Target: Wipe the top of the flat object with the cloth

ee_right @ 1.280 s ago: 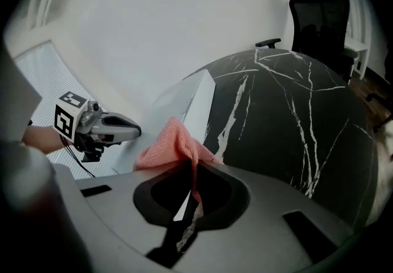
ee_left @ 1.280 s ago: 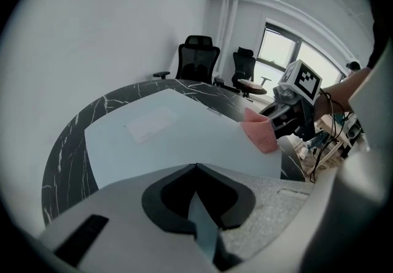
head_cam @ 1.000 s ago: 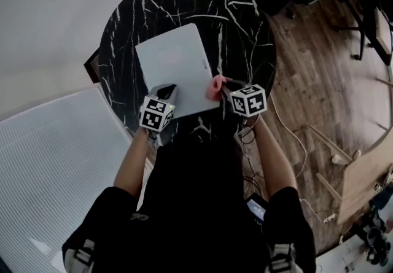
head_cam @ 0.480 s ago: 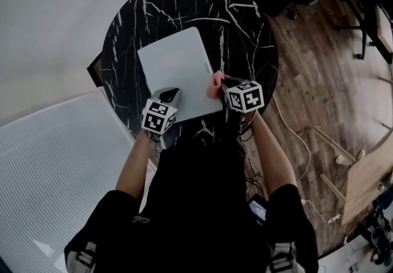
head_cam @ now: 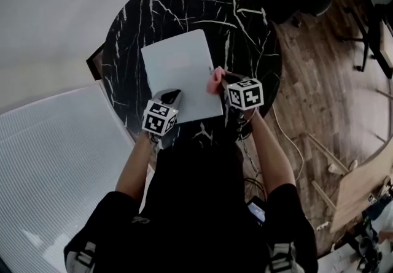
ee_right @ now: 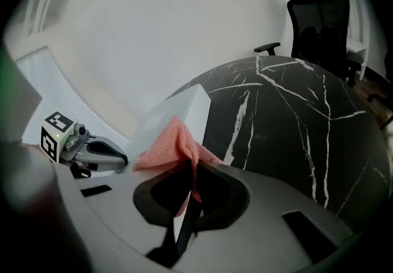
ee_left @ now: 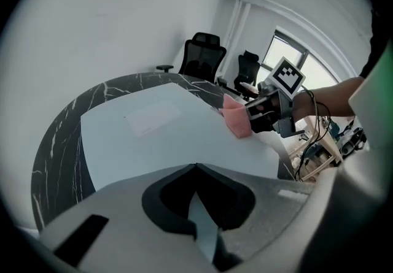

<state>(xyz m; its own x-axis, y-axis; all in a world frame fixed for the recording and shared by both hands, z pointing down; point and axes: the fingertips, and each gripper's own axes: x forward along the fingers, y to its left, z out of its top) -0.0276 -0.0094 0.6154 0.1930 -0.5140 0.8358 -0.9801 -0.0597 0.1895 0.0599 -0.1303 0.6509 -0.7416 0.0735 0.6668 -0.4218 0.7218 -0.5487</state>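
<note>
Black marble veined with white forms the round counter (head_cam: pixel 245 32), which fills the upper middle of the head view, with wood floor (head_cam: pixel 331 81) to its right. On the counter, at frame centre, lies the flat object (head_cam: pixel 181 72), a pale rectangular slab with a clean, even top.

Your left gripper (head_cam: pixel 170 95) sits at the slab's lower left corner. In the left gripper view its jaws are drawn together with a thin pale sliver of the slab's near edge pinched between them, so it seems to be steadying the piece. Your right gripper (head_cam: pixel 223 83) is at the slab's right edge, toward the lower right corner. Its jaws are clamped on the pink cloth (head_cam: pixel 214 83), which bunches out in front of them and rests against that edge. The right gripper view shows the fabric folded up between the jaws, with the slab's side just beyond.

As for progress, the cloth is in hand and at the object, so the setup is done. The top shows no streak or smudge, so you cannot read how much has been wiped. Judging from where the cloth sits, at one edge only, the wide span toward the upper left of the slab likely remains to be covered.
</note>
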